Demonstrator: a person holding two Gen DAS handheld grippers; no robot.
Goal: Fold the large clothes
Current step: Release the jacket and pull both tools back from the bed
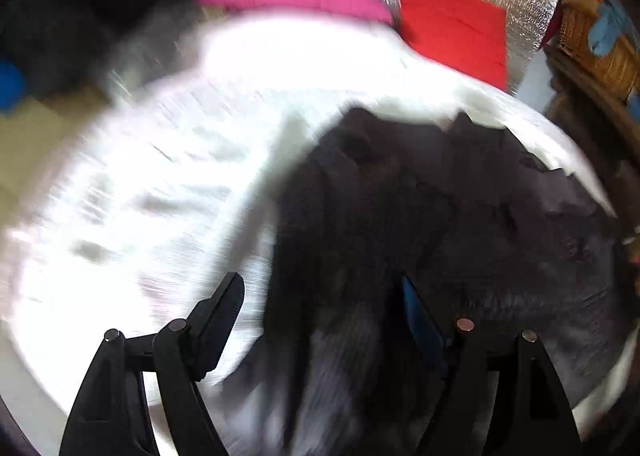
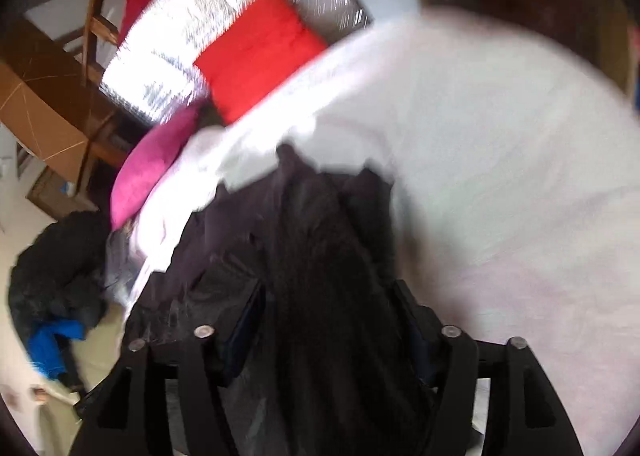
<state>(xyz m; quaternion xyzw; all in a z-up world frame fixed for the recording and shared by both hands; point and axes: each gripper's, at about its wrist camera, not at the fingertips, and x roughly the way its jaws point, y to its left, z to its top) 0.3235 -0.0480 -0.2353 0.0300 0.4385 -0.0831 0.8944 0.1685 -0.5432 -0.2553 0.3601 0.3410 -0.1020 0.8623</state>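
Note:
A dark, almost black garment [image 1: 440, 196] lies crumpled on a white sheet [image 1: 160, 196]. In the left wrist view my left gripper [image 1: 324, 300] stands open over the garment's left edge. One finger is above the sheet and the other above the dark cloth. In the right wrist view the same garment [image 2: 320, 224] runs up between the fingers of my right gripper [image 2: 330, 306]. Its jaws stand wide apart and the pads do not press the cloth. Both views are blurred. The garment's near end is hidden under the grippers.
A pink pillow [image 2: 152, 168] and a red cushion [image 2: 260, 52] lie at the sheet's far edge, against a shiny silver cover [image 2: 208, 16]. On the floor to the left lies a dark heap of clothes [image 2: 56, 276] with something blue. A cardboard box [image 2: 36, 112] and a wicker basket [image 1: 600, 48] stand nearby.

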